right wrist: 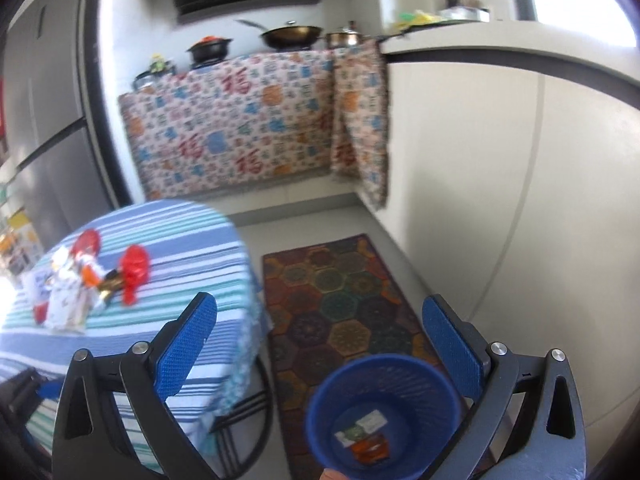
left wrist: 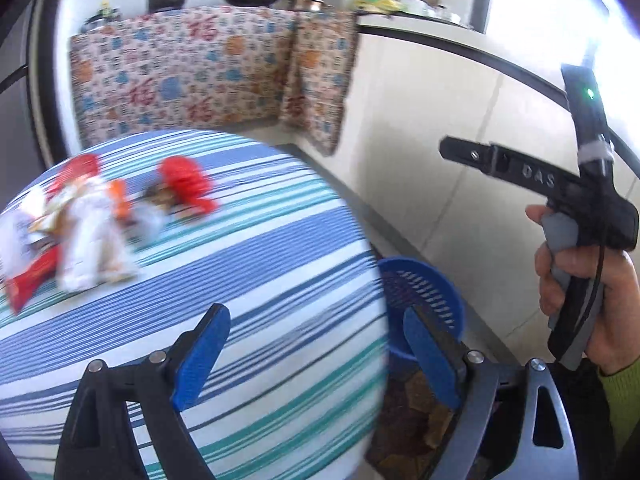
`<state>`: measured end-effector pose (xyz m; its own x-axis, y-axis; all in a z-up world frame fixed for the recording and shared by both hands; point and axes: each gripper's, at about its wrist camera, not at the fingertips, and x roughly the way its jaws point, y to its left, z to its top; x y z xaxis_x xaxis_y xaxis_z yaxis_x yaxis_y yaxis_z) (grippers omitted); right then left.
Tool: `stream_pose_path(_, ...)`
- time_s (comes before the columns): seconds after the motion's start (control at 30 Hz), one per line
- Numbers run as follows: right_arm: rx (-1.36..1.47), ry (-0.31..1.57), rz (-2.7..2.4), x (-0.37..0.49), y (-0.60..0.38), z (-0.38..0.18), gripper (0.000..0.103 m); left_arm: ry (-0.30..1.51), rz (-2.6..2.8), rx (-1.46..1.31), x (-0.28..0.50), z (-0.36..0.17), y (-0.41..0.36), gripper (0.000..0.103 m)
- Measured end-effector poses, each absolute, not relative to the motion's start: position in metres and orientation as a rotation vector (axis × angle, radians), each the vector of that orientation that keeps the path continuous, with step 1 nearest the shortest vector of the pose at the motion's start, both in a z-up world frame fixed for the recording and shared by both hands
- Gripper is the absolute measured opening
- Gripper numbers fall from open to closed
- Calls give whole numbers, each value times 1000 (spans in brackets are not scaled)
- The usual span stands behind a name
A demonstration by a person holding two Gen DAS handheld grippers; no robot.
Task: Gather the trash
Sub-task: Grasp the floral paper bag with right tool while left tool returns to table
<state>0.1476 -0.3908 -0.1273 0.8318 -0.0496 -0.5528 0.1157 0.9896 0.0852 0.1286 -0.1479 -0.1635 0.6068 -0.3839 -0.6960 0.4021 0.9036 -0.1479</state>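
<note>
A pile of snack wrappers [left wrist: 80, 236], white, orange and red, lies on the striped round table [left wrist: 260, 264], with a crumpled red wrapper [left wrist: 186, 184] beside it. My left gripper [left wrist: 316, 356] hangs open over the table's near edge, nothing between its blue pads. A blue slotted waste basket [left wrist: 424, 288] stands on the floor to the right of the table. In the right wrist view my right gripper [right wrist: 320, 346] is open and empty above the basket [right wrist: 384, 360], which holds a few wrappers [right wrist: 364, 436]. The pile [right wrist: 72, 296] and the red wrapper [right wrist: 134, 272] show far left.
A patterned rug [right wrist: 340, 312] lies beside the table [right wrist: 192, 248]. A cloth-draped counter [right wrist: 240, 128] with pans stands behind, a white cabinet wall [right wrist: 500, 200] to the right. A hand [left wrist: 580, 280] in a green sleeve grips the right tool's handle.
</note>
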Motion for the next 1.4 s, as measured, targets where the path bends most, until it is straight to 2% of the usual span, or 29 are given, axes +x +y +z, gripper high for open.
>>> stream_pose_path(0.23,29,646,114,158,-287,-147,102,832,-256,-2,119,-175,-42,90)
stream_pose_path(0.5,-48,731,276,166,-207,-177,101,862,-160,14,125,-192,19,90)
stream_pose_path(0.6,-54,759,335,175,-185,-183,95,880,-141,21,127,-199,28,90)
stream_pose_path(0.77,-71,820,444,199,-146,-189,73,902,-151,-47,135,-204,42,90)
stream_pose_path(0.87,-69,844,467,217,-130,-193,65,904,-153,-39,135,-205,44,90)
stream_pose_path(1.0,-36,864,474,236,-120,-196,62,901,-159,-44,133,-205,43,90)
stream_pose_path(1.03,-32,871,479,237,-119,-197,50,902,-159,-39,134,-204,42,90)
stream_pose_path(1.07,-25,884,495,238,-118,-199,32,903,-160,-34,133,-204,42,90)
stream_pose_path(1.4,-93,927,461,172,-161,-193,29,910,-208,20,133,-203,20,90)
